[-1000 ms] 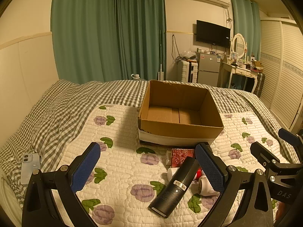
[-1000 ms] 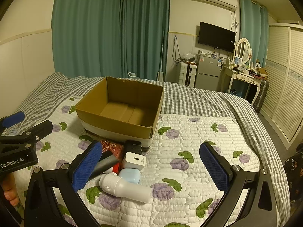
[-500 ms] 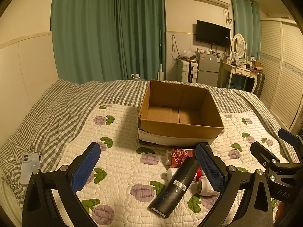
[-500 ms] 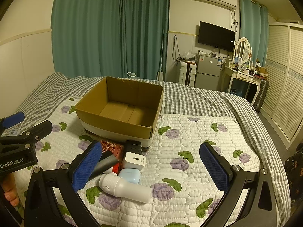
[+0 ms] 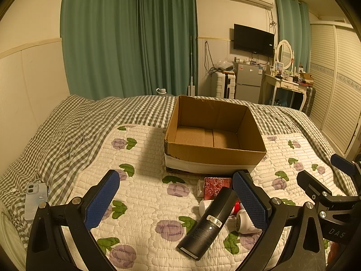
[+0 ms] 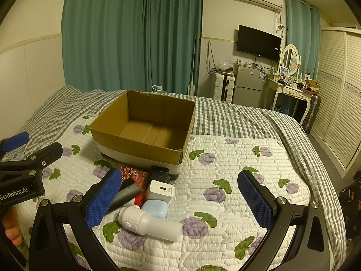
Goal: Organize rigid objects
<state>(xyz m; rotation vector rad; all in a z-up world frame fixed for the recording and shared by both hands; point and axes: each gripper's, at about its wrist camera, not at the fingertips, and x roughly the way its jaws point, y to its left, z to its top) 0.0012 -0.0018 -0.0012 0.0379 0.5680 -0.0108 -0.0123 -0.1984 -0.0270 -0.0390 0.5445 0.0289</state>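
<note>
With both the left gripper and right gripper spread wide and nothing held, the black cylinder, lying near the quilt's front edge, is best pinched across its middle before the cardboard box is approached.

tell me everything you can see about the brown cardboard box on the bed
The brown cardboard box is open-topped, with no top flaps in view, and looks empty: only its bare floor shows, two bottom flaps meeting at a seam. The walls are plain corrugated board; a white band runs along the base of its near side. It sits upright on the white quilt with purple flowers, with grey checked bedding behind it. Neither gripper touches it. A red patterned packet lies just in front of it; contact is unclear.
</note>
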